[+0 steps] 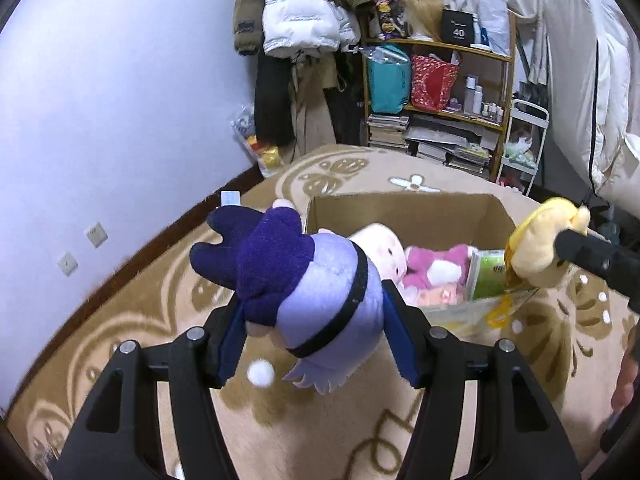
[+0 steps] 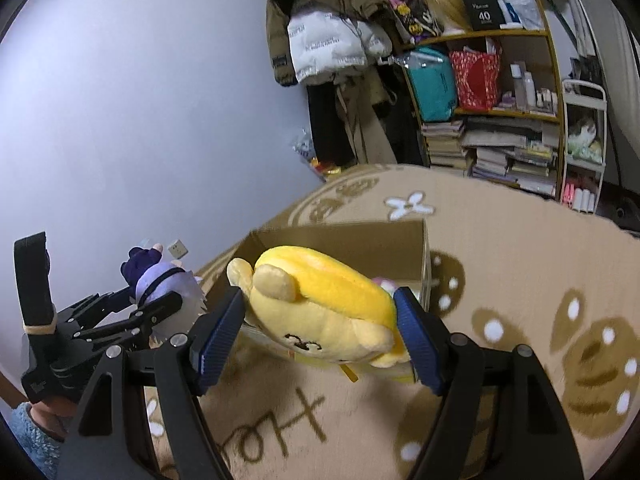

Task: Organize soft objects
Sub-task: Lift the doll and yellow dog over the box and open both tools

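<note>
My left gripper [image 1: 316, 332] is shut on a purple plush doll [image 1: 320, 296] with a dark blue hat, held above the rug just in front of an open cardboard box [image 1: 400, 208]. The box holds a pale pink plush [image 1: 384, 252], a bright pink plush [image 1: 436, 268] and a green packet [image 1: 488, 276]. My right gripper [image 2: 320, 336] is shut on a yellow bear plush [image 2: 320, 304], held over the box's near right corner [image 2: 424, 264]. The yellow plush [image 1: 540, 244] shows in the left wrist view, and the purple doll [image 2: 160, 280] in the right wrist view.
A beige patterned rug [image 1: 312, 432] covers the floor. A wooden shelf [image 1: 440, 92] with bags and stacked books stands at the back beside hanging coats [image 1: 304, 20]. A white cart [image 2: 580, 148] stands to its right. A plastic bag of toys [image 1: 260, 148] lies by the wall.
</note>
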`<state>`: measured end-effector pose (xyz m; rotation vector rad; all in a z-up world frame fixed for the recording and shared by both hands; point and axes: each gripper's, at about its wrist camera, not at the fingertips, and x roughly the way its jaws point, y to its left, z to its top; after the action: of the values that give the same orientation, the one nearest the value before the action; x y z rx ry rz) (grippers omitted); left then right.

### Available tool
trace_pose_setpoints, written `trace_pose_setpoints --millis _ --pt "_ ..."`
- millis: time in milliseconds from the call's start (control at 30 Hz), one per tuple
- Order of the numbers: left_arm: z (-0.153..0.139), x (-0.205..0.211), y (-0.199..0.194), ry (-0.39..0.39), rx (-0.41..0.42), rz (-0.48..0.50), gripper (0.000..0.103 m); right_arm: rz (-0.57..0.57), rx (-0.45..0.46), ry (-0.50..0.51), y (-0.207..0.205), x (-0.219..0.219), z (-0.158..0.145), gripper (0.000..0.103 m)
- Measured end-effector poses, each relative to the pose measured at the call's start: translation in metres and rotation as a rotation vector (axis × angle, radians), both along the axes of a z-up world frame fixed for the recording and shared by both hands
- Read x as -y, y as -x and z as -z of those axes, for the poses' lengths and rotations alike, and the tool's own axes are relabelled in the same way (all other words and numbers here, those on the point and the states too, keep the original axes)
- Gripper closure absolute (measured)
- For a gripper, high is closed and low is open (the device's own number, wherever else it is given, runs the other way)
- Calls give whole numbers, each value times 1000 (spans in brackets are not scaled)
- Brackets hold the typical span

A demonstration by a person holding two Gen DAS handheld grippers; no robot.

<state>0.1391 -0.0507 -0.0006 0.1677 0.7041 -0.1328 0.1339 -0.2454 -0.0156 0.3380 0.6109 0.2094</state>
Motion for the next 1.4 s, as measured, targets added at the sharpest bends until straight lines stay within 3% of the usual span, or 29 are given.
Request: trace_pose_setpoints --millis 400,700,967,1100,1267,1400 --pt "-17 13 -47 -20 57 22 40 3 26 42 -37 9 -14 23" --pt "11 25 -65 -27 5 23 35 -28 -68 121 -57 -1 19 21" --pt "21 22 -75 34 -63 26 29 -34 -85 116 -60 -3 27 16" --pt "14 14 -72 64 -52 -1 15 -33 -99 113 -60 -3 26 13" --pt "-1 9 -62 28 -28 -5 7 -7 -77 121 -54 -5 15 0" --pt "-18 3 -49 6 6 -15 4 8 -59 115 -45 -7 0 0"
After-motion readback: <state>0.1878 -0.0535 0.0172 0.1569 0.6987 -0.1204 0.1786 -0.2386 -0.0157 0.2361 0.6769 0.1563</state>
